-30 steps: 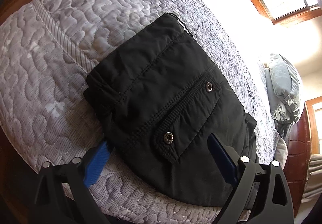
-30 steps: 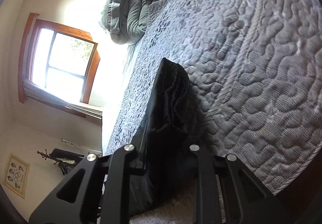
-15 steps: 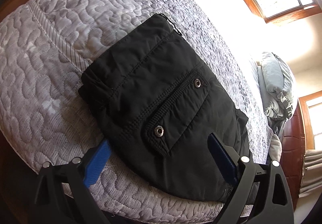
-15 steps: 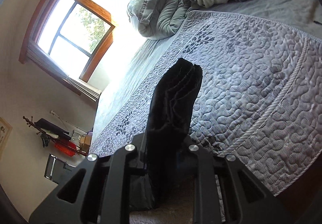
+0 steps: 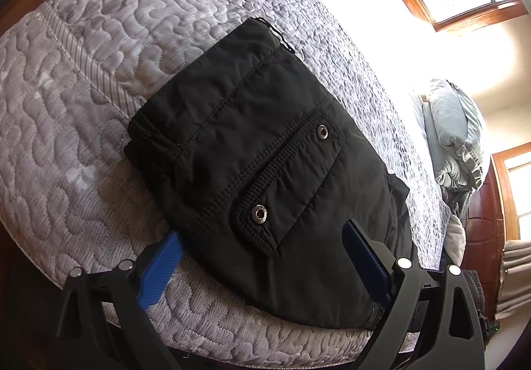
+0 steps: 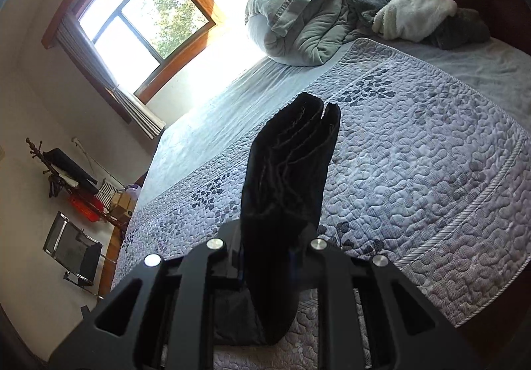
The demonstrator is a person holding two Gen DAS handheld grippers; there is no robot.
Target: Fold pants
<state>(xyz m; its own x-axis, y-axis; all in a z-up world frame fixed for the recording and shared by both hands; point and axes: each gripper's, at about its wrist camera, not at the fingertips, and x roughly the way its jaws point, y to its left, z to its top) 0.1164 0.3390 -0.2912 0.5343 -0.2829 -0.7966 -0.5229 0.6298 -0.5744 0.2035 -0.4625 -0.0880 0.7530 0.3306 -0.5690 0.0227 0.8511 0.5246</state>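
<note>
Pants: one folded bundle, two snaps, on quilt. My left gripper wide; right gripper clamping pants. Window at ten o'clock.

Near bed corner: the folded black pants cover most of it, leaving bare quilt on their left and far sides.
Mid bed: the quilted stretch right of the pants bundle lies open.
Head end: bunched comforter and blankets block passage there.
Floor beside bed: chair and coat rack crowd it.
</note>
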